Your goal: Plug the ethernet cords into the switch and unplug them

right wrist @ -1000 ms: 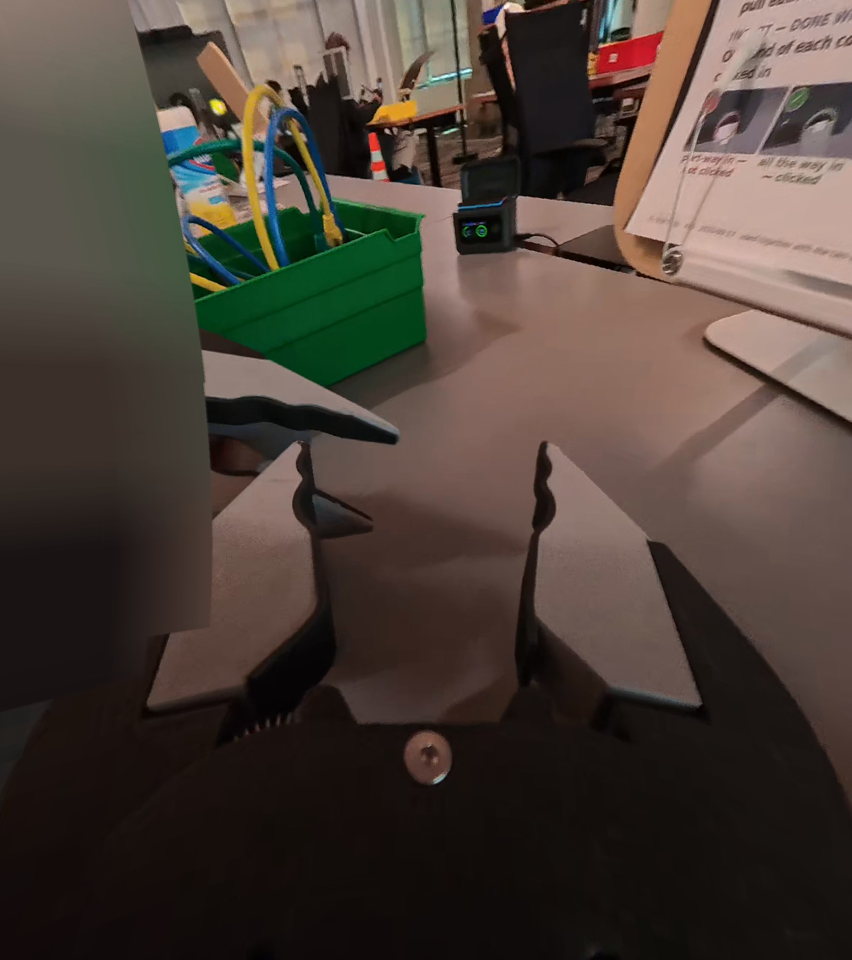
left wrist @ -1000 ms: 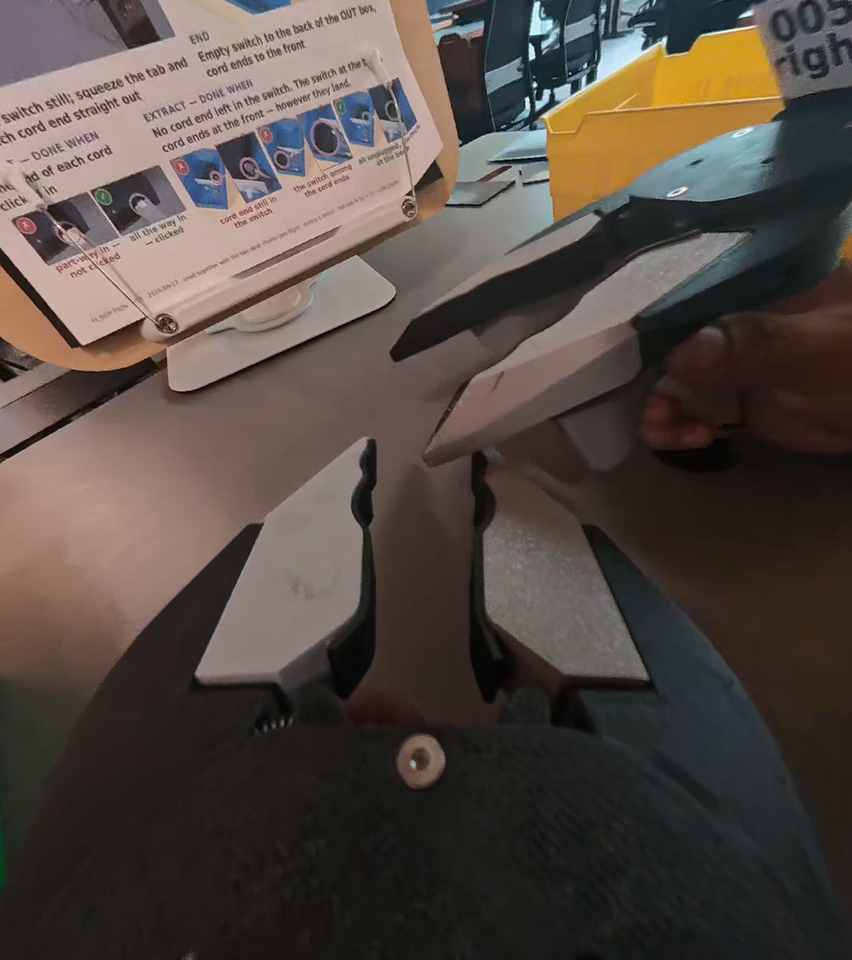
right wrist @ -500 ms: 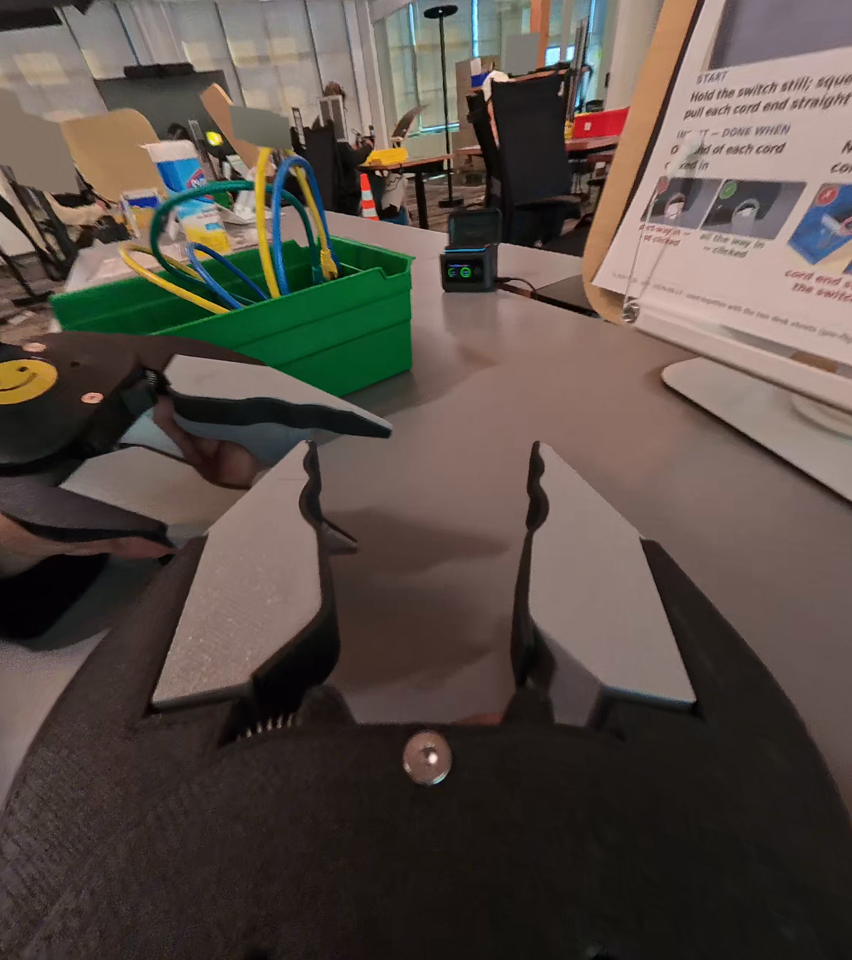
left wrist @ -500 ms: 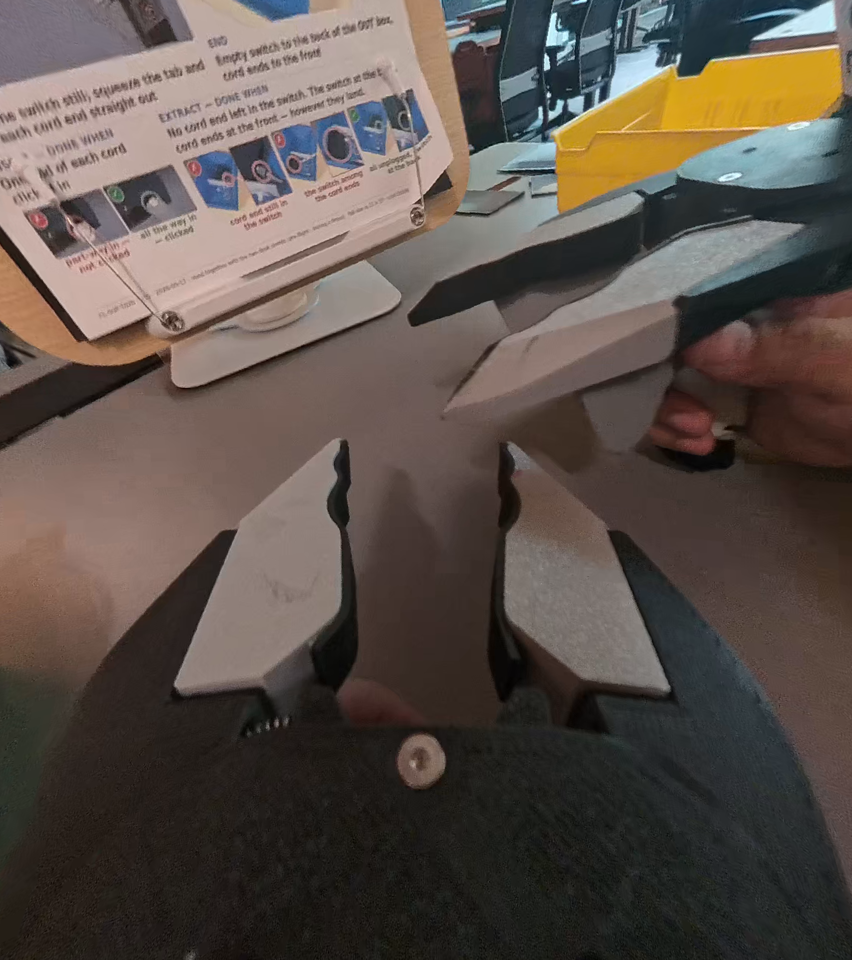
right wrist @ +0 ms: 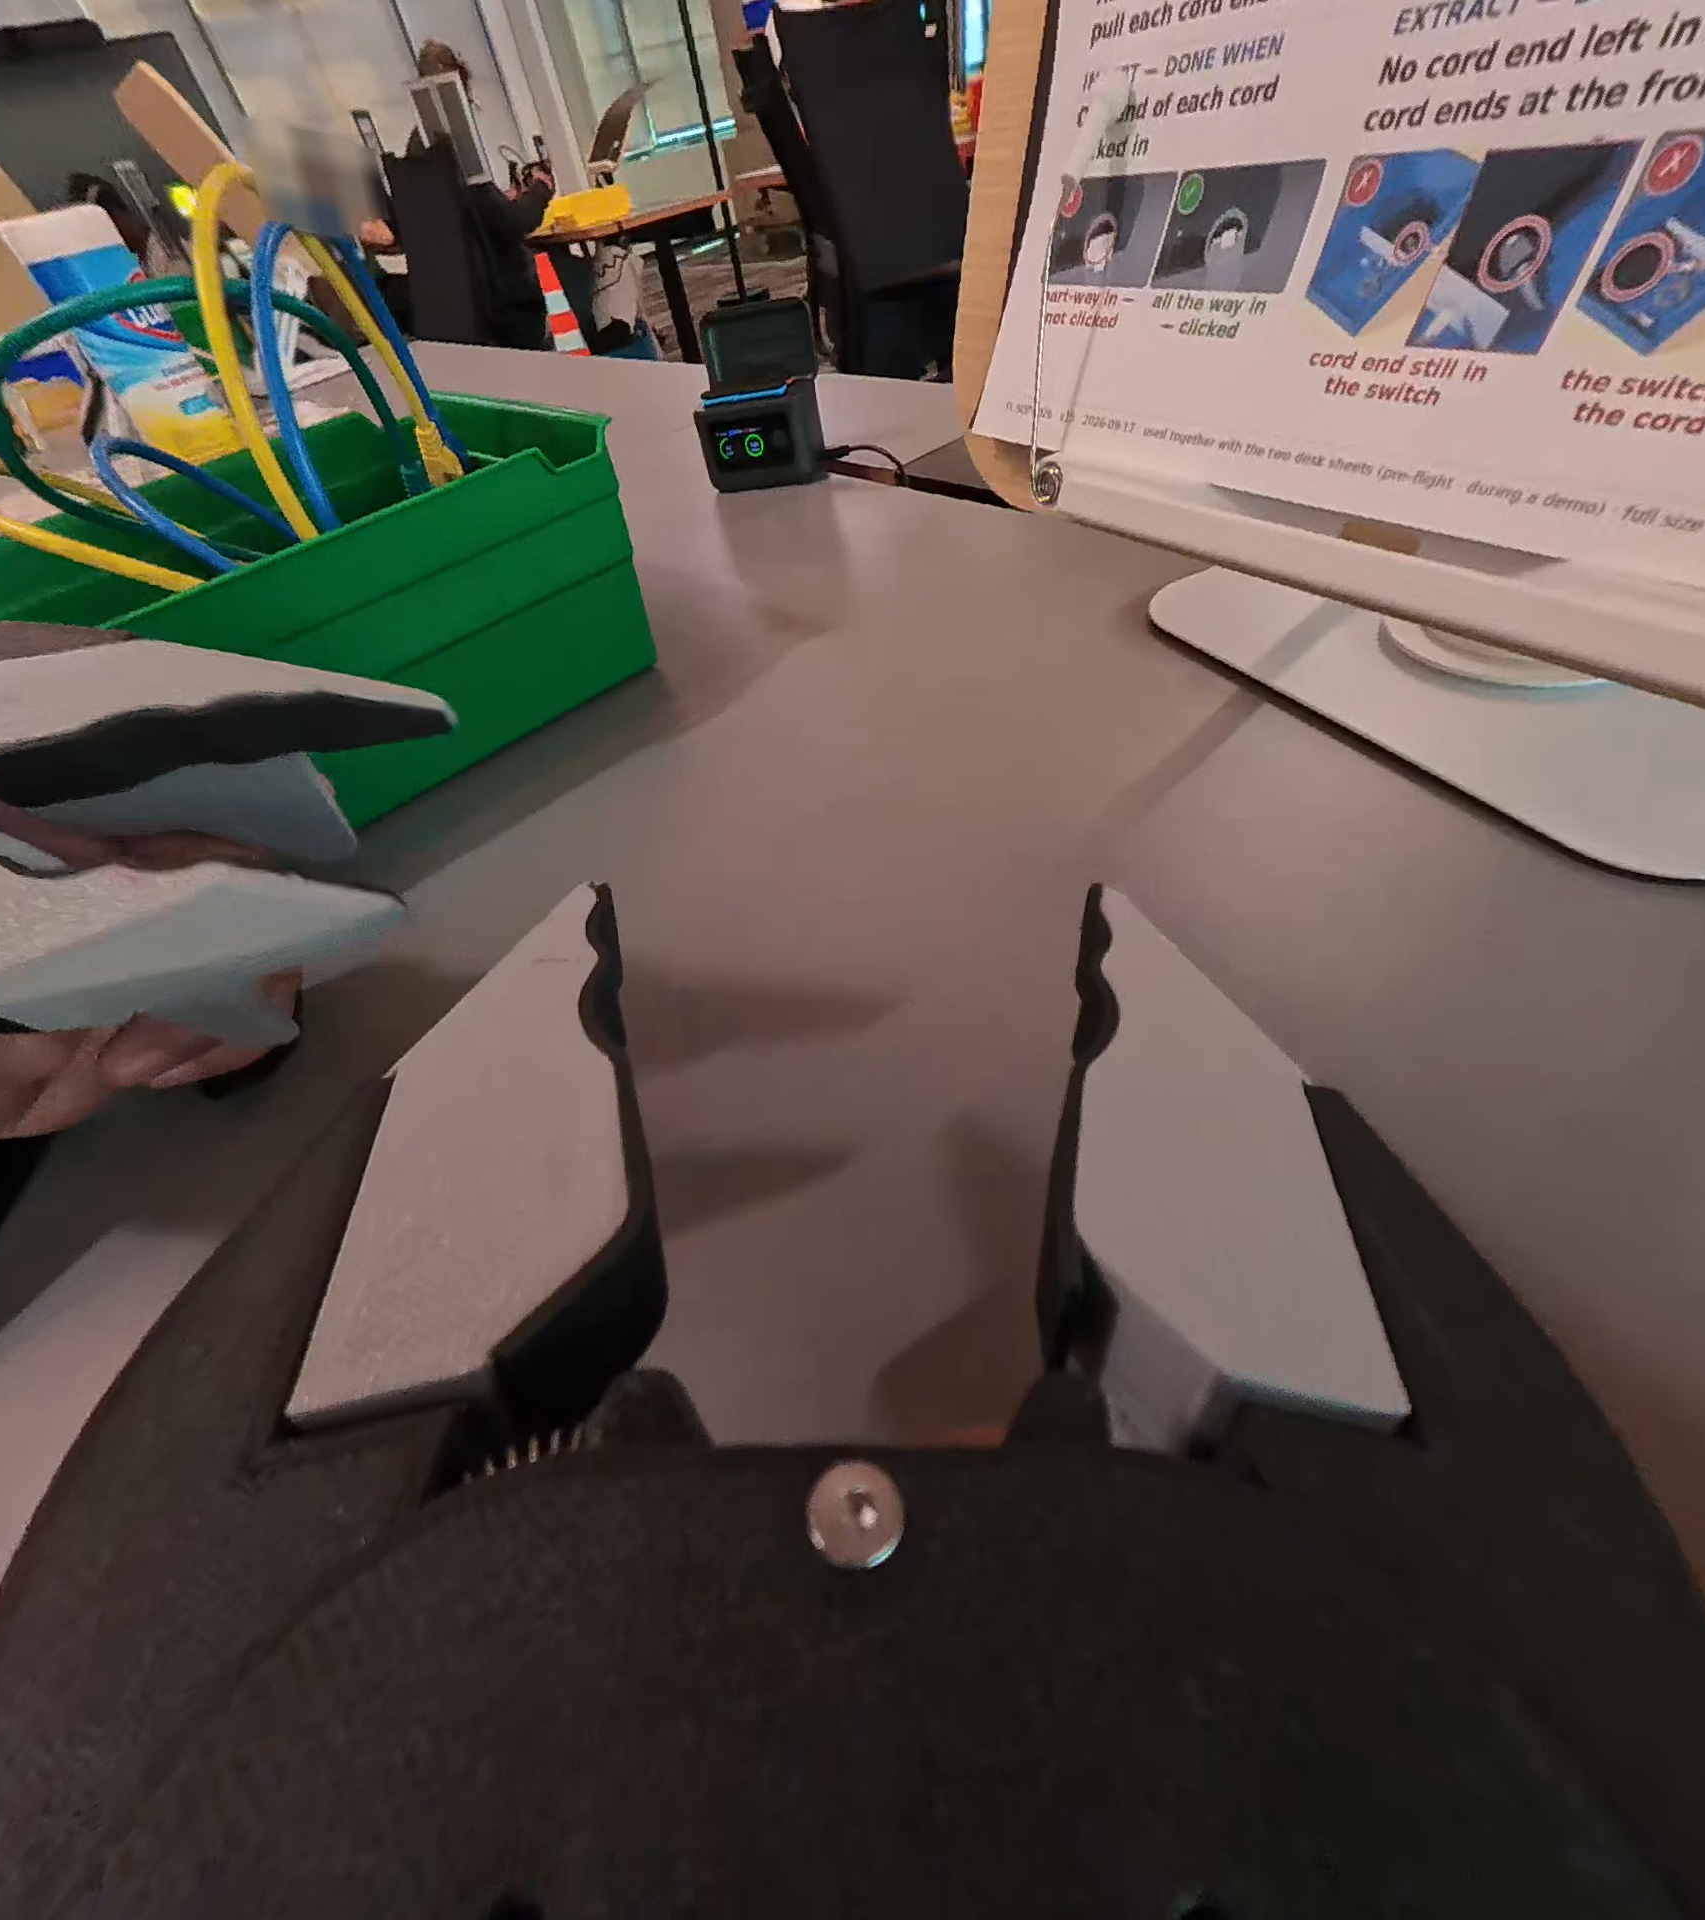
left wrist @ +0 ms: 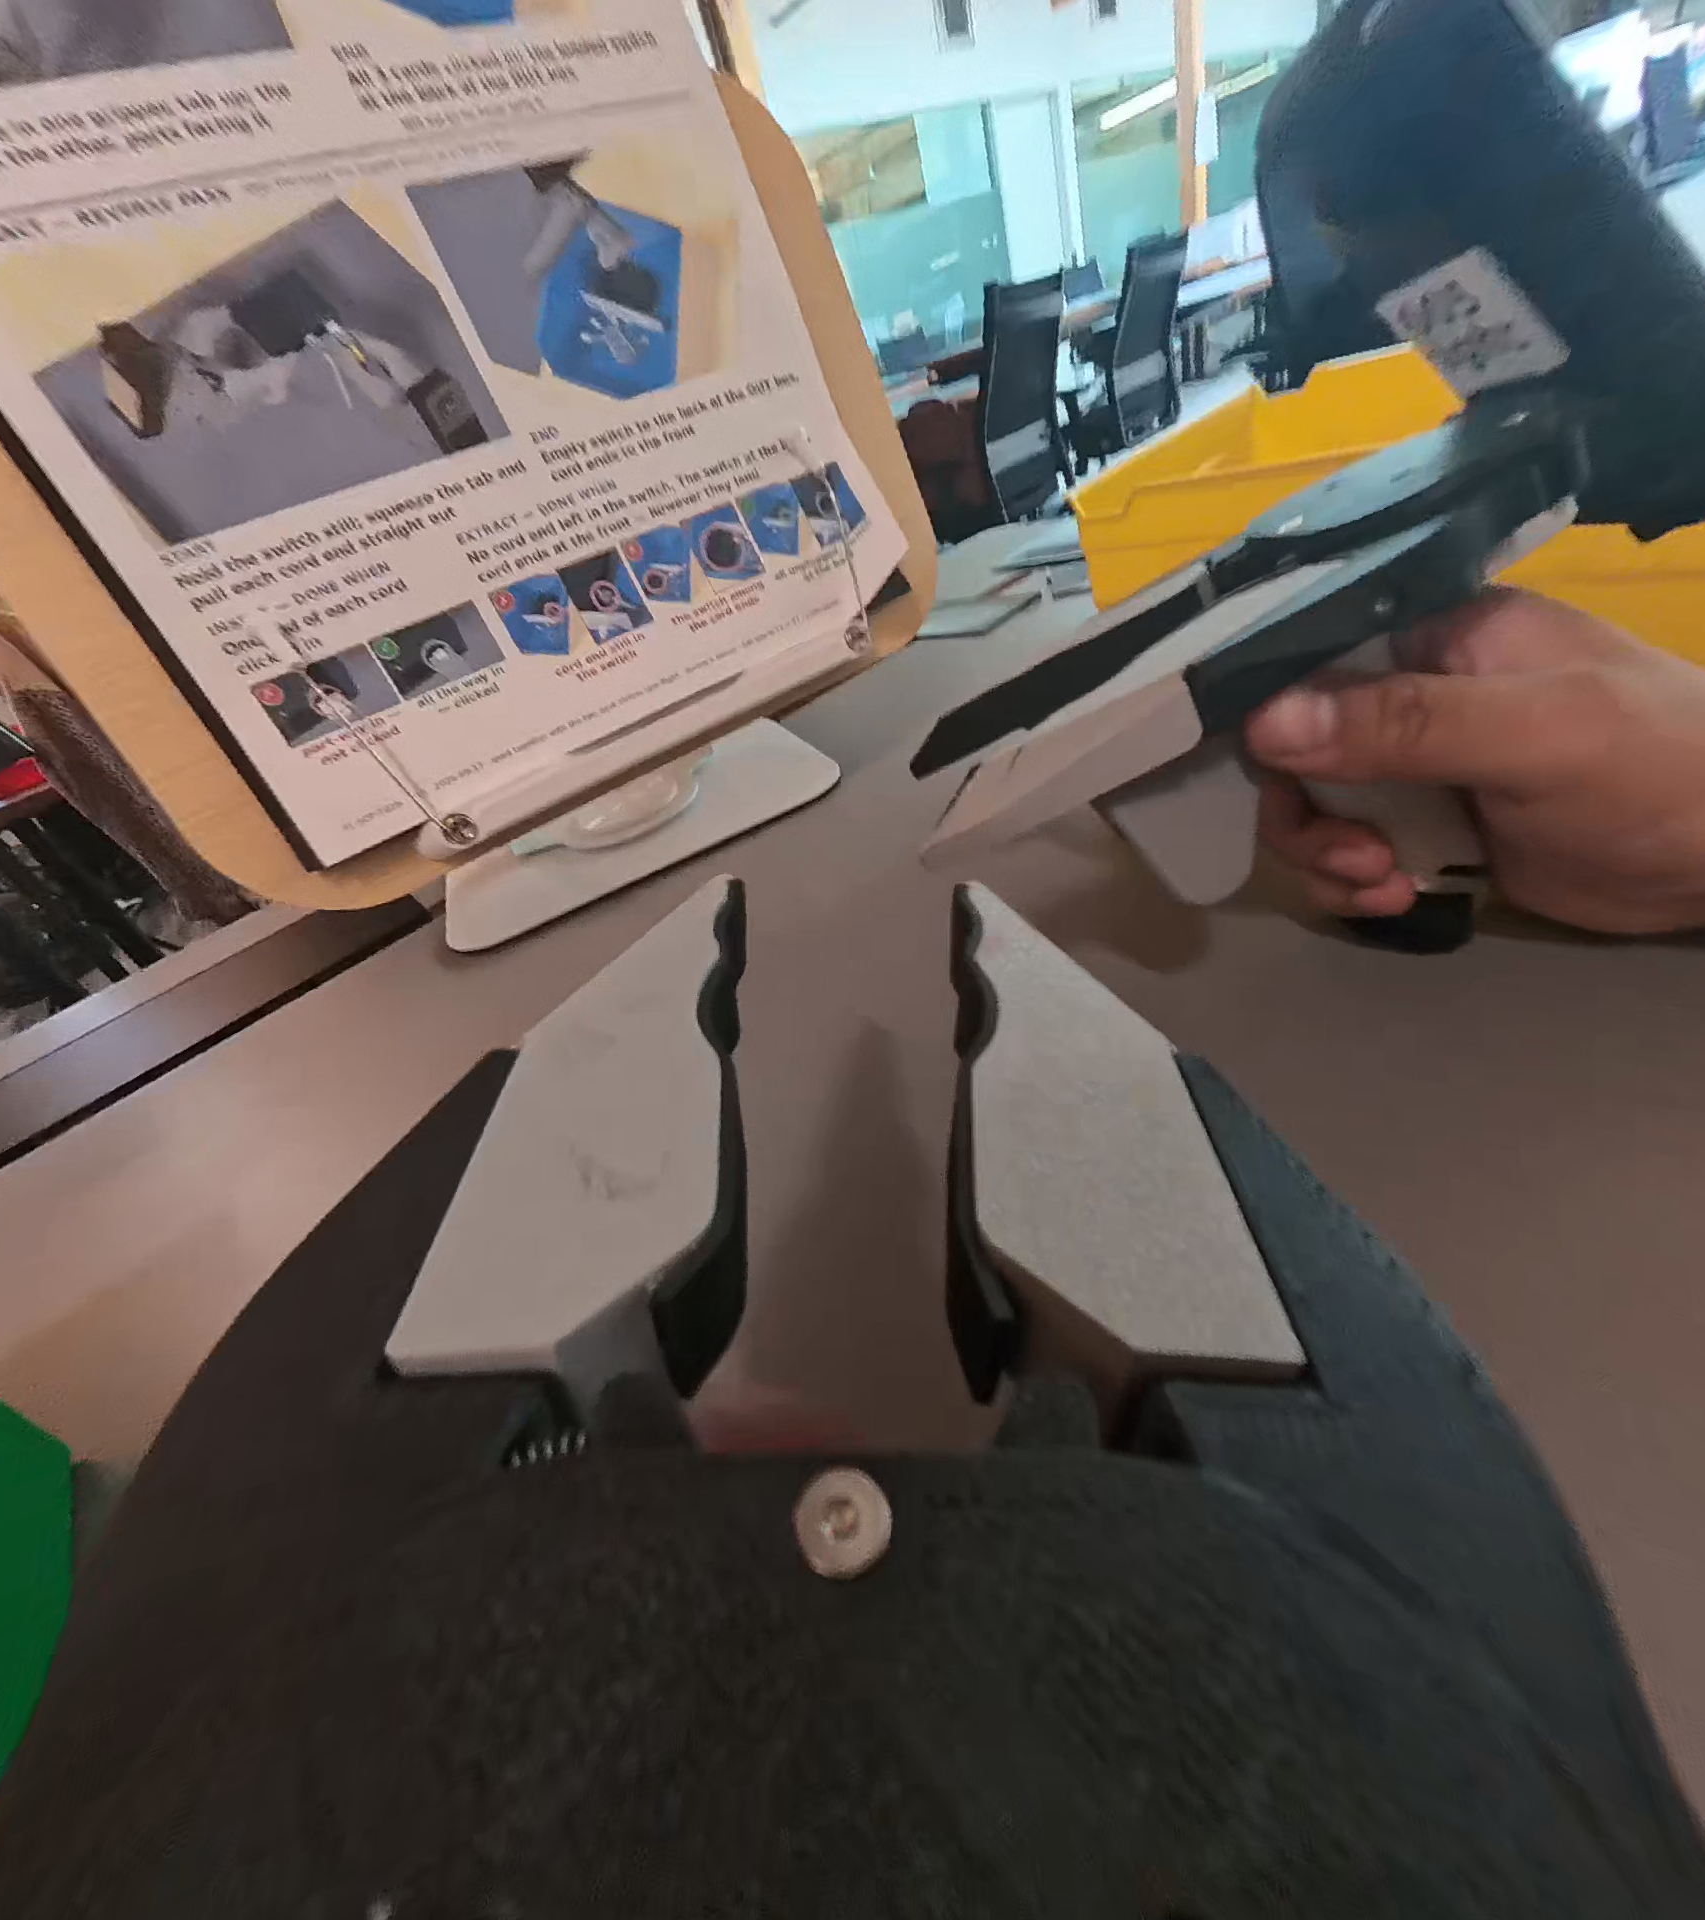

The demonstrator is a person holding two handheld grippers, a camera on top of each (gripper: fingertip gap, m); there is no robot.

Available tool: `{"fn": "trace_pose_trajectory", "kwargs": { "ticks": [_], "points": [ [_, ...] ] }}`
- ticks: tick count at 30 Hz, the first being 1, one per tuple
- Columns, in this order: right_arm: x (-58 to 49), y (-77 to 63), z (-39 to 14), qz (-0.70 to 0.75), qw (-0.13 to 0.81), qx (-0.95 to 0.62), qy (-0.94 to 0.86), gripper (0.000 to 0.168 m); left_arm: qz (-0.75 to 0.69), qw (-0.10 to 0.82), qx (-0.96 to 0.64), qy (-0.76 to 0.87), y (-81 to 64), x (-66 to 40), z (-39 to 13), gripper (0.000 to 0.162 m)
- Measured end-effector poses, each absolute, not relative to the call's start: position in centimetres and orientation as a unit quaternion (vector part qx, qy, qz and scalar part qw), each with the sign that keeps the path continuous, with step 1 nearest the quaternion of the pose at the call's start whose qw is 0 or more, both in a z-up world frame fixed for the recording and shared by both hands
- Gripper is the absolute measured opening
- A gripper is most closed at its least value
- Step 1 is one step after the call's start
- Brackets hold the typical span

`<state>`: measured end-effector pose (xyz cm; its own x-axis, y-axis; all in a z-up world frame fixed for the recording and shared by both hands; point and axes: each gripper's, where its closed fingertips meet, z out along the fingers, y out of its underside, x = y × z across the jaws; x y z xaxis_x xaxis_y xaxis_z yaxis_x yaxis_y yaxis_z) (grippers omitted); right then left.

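Meanwhile both the left hand-held gripper (left wrist: 848,904) and right hand-held gripper (right wrist: 843,904) hover spread and empty over the counter (right wrist: 931,727), with the ethernet cords (right wrist: 235,384) looping from the green bin (right wrist: 474,592), nearer the left.

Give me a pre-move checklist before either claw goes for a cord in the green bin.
1. Left claw empty, jaws apart: ok.
2. Right claw empty, jaws wide apart: ok.
3. Cords visible in the green bin: ok.
4. Switch located: cannot tell; it shows in neither view.
5. Table between right claw and bin free of obstacles: not ok; the left claw sits in front of the bin.
6. Cord ends reachable without tangling: cannot tell; the loops overlap.
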<state>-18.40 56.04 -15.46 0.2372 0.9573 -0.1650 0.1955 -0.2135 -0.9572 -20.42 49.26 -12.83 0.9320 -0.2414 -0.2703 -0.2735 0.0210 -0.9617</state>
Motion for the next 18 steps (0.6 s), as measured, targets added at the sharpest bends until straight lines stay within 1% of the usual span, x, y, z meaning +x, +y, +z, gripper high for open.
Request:
{"fn": "trace_pose_trajectory", "kwargs": {
  "ticks": [3, 8, 12, 14, 15, 18],
  "points": [
    [-18.6, 55.9, -15.7, 0.427, 0.437, -0.65, -0.452, 0.085, 0.0, 0.703, -0.688, 0.181, 48.9, -20.5, -12.4, 0.032],
    [-19.7, 55.1, -15.7, 0.44, 0.426, -0.634, -0.471, 0.073, 0.013, 0.682, -0.709, 0.18, 49.5, -20.8, -13.1, 0.035],
    [-21.0, 54.2, -16.1, 0.441, 0.408, -0.623, -0.501, 0.072, 0.065, 0.671, -0.715, 0.185, 50.0, -21.8, -13.6, 0.038],
    [-21.3, 53.8, -16.2, 0.429, 0.411, -0.618, -0.514, 0.072, 0.089, 0.681, -0.706, 0.172, 49.9, -22.8, -13.2, 0.032],
    [-21.4, 53.6, -16.3, 0.425, 0.414, -0.615, -0.519, 0.071, 0.082, 0.685, -0.704, 0.168, 49.8, -22.9, -13.0, 0.03],
    [-21.7, 53.3, -16.3, 0.419, 0.42, -0.61, -0.525, 0.072, 0.066, 0.675, -0.718, 0.156, 50.0, -23.6, -13.3, 0.034]
  ]
}}
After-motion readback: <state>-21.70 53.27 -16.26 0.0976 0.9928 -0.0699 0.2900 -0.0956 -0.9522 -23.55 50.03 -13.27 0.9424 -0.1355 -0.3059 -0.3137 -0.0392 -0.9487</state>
